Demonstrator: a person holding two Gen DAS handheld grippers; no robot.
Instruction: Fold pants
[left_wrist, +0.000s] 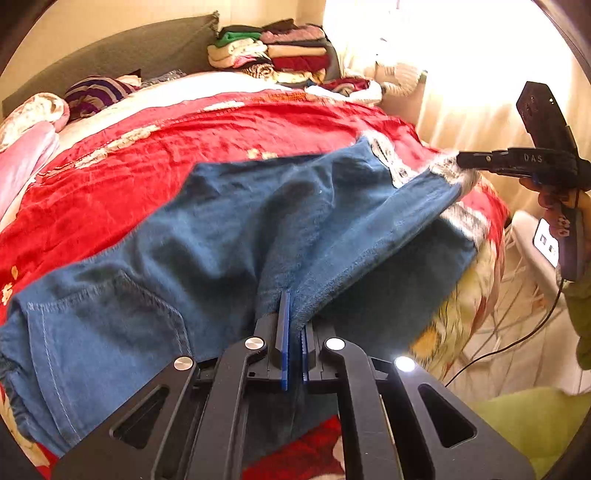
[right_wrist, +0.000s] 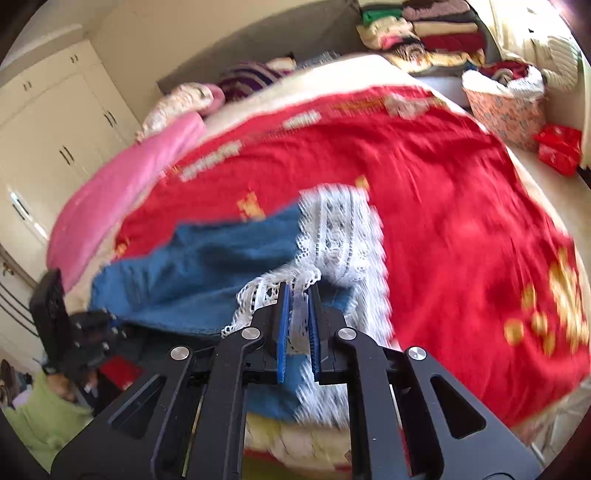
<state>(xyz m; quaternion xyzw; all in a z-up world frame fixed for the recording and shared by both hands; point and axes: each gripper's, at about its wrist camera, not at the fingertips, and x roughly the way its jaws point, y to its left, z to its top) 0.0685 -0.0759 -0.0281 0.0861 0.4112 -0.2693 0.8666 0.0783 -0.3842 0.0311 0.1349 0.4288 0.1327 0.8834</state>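
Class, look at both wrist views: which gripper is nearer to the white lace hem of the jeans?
Right. The right gripper is shut on the white lace hem itself. The left gripper pinches the blue denim partway along the jeans, well away from the hem.

Red bedspread (right_wrist: 443, 192) spread ahead of jaws. Pink blanket (right_wrist: 122, 184) bunched far left of jaws. Striped pillow (left_wrist: 96, 92) beyond, left. Folded clothes stack (left_wrist: 273, 48) far ahead by headboard (left_wrist: 110, 51). Patterned basket (right_wrist: 506, 110) and white cupboards (right_wrist: 55, 122) flank bed.
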